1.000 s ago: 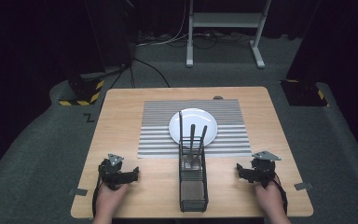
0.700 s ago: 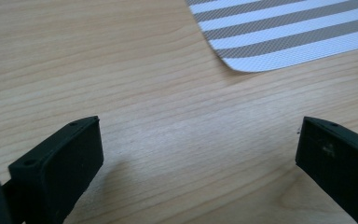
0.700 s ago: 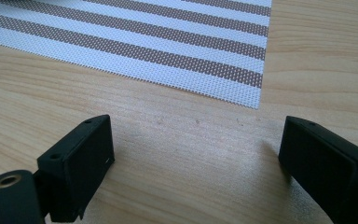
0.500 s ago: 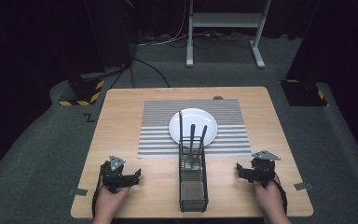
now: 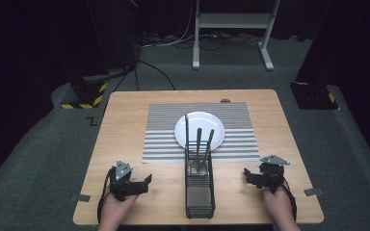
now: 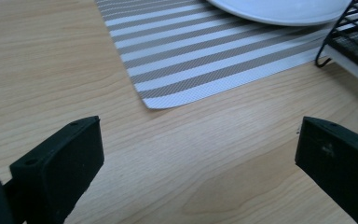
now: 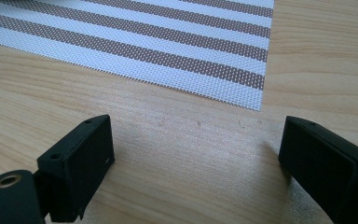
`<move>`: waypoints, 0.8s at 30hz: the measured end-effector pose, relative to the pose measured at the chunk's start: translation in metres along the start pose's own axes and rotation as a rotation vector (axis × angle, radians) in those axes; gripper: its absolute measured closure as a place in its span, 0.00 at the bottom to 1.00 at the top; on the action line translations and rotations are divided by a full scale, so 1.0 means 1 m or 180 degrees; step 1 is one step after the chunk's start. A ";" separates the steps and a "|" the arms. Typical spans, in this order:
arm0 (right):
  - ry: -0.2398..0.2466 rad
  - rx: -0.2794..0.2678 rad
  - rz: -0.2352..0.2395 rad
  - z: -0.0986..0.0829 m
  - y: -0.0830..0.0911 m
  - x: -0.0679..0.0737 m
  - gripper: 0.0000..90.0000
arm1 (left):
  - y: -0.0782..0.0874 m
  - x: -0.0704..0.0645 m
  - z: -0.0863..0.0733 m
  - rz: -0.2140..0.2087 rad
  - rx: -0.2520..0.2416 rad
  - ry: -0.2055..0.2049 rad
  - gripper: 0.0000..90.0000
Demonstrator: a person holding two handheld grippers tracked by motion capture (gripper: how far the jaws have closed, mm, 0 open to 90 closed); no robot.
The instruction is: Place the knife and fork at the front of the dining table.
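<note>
Wire caddy (image 5: pixel 200 185): stands at the near centre of the table (image 5: pixel 125 125), three dark utensils (image 5: pixel 198 144) upright in its far compartment; nothing drawn out yet.
White plate (image 5: pixel 200 126): bare, on the striped placemat (image 5: pixel 164 134) just beyond.
Left gripper (image 5: pixel 137 184), right gripper (image 5: pixel 253 176): jaws spread, empty, flanking the caddy, well apart from it.
Work: judged unstarted.
Writing: none legible.

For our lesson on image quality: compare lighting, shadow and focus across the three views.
High view: the table is lit evenly while the surroundings fall into darkness, and detail is soft. Left gripper view: the striped placemat is sharp, the near jaws blurred. Right gripper view: soft shadows lie on the wood beside each jaw, and the weave of the placemat is crisp.
</note>
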State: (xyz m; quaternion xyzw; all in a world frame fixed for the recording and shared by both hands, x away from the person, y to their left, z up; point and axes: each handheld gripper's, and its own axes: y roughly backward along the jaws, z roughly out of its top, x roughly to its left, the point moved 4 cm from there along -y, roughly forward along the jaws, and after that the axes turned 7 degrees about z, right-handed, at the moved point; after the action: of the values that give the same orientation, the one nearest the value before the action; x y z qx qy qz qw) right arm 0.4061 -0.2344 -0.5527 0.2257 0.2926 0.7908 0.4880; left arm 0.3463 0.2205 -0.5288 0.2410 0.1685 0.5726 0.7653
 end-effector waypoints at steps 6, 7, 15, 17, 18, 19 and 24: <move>0.0003 0.0000 0.0003 0.000 0.000 0.000 0.11 | 0.003 -0.014 0.006 -0.0198 -0.0156 0.0009 0.01; 0.0003 -0.0001 0.0002 0.000 0.000 0.000 0.11 | 0.004 -0.017 0.008 -0.0253 -0.0186 0.0052 0.01; 0.0010 -0.0002 0.0001 0.000 0.000 0.000 0.11 | 0.014 -0.031 0.024 -0.0377 -0.0455 0.0019 0.02; 0.0013 -0.0002 0.0002 0.000 0.000 0.000 0.11 | 0.015 -0.033 0.028 -0.0407 -0.0502 0.0030 0.03; 0.0016 -0.0002 0.0005 0.000 0.000 0.000 0.11 | 0.015 -0.034 0.030 -0.0423 -0.0520 0.0030 0.03; 0.0018 -0.0002 0.0008 0.000 0.000 0.000 0.11 | 0.015 -0.034 0.032 -0.0460 -0.0538 0.0032 0.03; 0.0018 -0.0002 0.0009 0.000 0.000 0.000 0.11 | 0.016 -0.041 0.039 -0.0567 -0.0625 0.0062 0.05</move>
State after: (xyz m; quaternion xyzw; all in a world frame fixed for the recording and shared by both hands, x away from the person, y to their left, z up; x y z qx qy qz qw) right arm 0.4058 -0.2341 -0.5527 0.2238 0.2934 0.7921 0.4862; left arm 0.3423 0.1782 -0.4883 0.1434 0.1399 0.5184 0.8313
